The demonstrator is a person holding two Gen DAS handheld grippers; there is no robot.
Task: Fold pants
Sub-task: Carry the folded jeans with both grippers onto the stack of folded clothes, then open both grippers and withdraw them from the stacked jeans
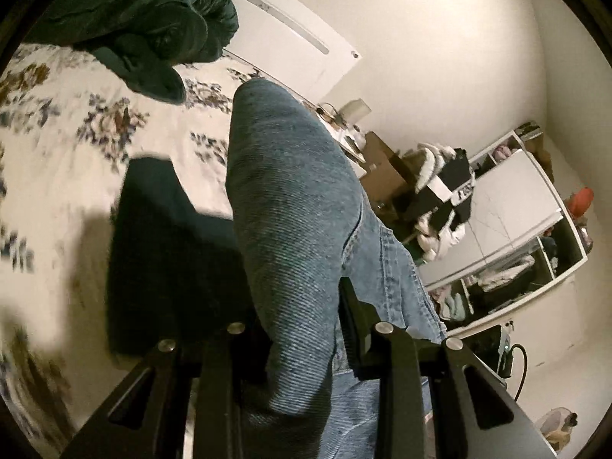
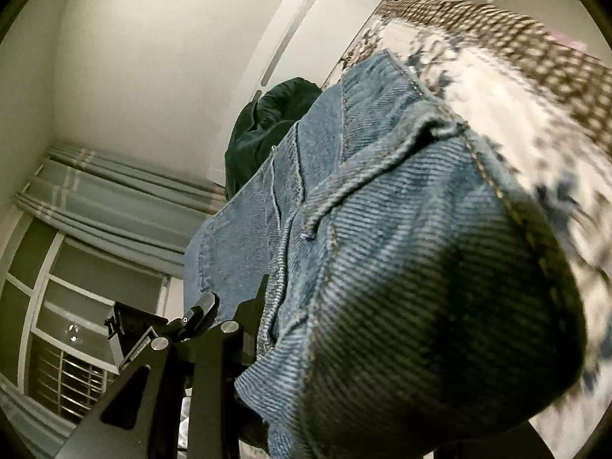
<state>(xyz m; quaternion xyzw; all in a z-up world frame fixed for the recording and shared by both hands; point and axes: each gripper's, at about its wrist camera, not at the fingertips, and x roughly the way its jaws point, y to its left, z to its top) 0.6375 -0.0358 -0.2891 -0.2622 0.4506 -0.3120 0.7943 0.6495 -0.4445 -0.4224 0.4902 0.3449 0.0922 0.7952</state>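
Two grippers, one pair of jeans (image 1: 290, 206), and both are committed to it. On the left wrist view the left gripper (image 1: 302, 329) has a thick roll of blue denim running straight down between its jaws; the dark pad on the right side presses against the cloth, so the jaws look closed down to the thickness of the bunch. The denim rises up and away from the jaws like a ridge, lifted clear of the floral bedspread (image 1: 76, 126) below. My read is that this is a carry, the fabric held high so it can hang and straighten before it is laid down for a fold.

Over on the right wrist view, the right gripper (image 2: 264, 348) has a seam edge and what looks like the waistband or pocket area wedged against its visible left finger. The denim bulges so close to the lens that it hides the other finger, so how tightly these jaws are closed I cannot tell, though the cloth seems to hang from them.

Behind it all, a dark green garment (image 1: 153, 19) lies heaped on the bed, apart from the jeans, and a flat dark cloth (image 1: 168, 252) sits on the bedspread just beside the left jaws.
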